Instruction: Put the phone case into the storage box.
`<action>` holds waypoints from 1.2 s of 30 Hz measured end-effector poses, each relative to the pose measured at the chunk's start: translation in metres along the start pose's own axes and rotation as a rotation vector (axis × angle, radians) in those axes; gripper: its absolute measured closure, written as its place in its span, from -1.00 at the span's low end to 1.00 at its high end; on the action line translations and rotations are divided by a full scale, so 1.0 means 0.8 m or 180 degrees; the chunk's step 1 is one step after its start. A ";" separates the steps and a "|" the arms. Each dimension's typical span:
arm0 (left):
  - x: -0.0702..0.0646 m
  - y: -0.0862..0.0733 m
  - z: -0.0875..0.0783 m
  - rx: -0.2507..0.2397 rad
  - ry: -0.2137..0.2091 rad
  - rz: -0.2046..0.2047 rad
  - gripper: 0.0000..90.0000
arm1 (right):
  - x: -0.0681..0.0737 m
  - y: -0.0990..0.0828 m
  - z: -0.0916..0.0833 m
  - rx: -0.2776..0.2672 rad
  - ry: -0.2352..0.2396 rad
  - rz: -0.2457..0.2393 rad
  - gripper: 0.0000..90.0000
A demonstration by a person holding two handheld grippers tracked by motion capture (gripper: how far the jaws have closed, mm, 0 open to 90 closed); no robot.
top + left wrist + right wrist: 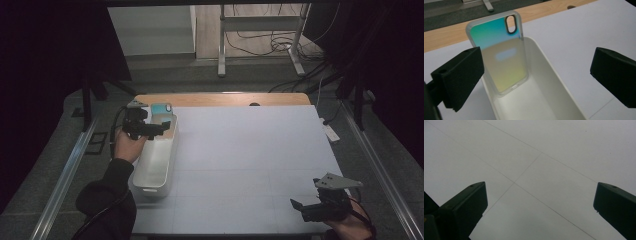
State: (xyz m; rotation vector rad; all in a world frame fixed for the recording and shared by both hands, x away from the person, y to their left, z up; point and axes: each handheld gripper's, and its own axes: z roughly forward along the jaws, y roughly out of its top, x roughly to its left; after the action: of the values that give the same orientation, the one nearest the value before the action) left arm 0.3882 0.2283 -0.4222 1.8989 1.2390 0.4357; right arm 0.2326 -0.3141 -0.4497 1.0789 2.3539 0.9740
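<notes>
An iridescent teal-to-yellow phone case (499, 50) leans upright against the far end wall of a long white bin (549, 85), its camera cutout at the top. In the high view the phone case (161, 111) stands at the far end of the white bin (156, 165) on the table's left side. My left gripper (150, 129) hovers over the bin's far end, open, jaws wide apart and empty; the case sits ahead of the left gripper (537, 75). My right gripper (307, 207) is open near the table's front right, over bare white surface, as the right gripper (540, 205) view confirms.
A white mat (250, 160) covers the table, with a wooden edge (220, 99) at the far side. Beyond it are a metal stand (260, 40) and cables on the floor. Rails run along both table sides.
</notes>
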 end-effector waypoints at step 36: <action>-0.043 -0.036 -0.017 -0.0089 -0.0333 0.0168 -1.00 | 0.000 0.000 0.001 0.0050 0.0049 -0.0007 -1.00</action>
State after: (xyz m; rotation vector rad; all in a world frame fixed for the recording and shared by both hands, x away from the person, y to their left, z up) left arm 0.3461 0.2096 -0.4314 1.9093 1.1116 0.3746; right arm 0.2336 -0.3138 -0.4503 1.0780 2.3784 0.9681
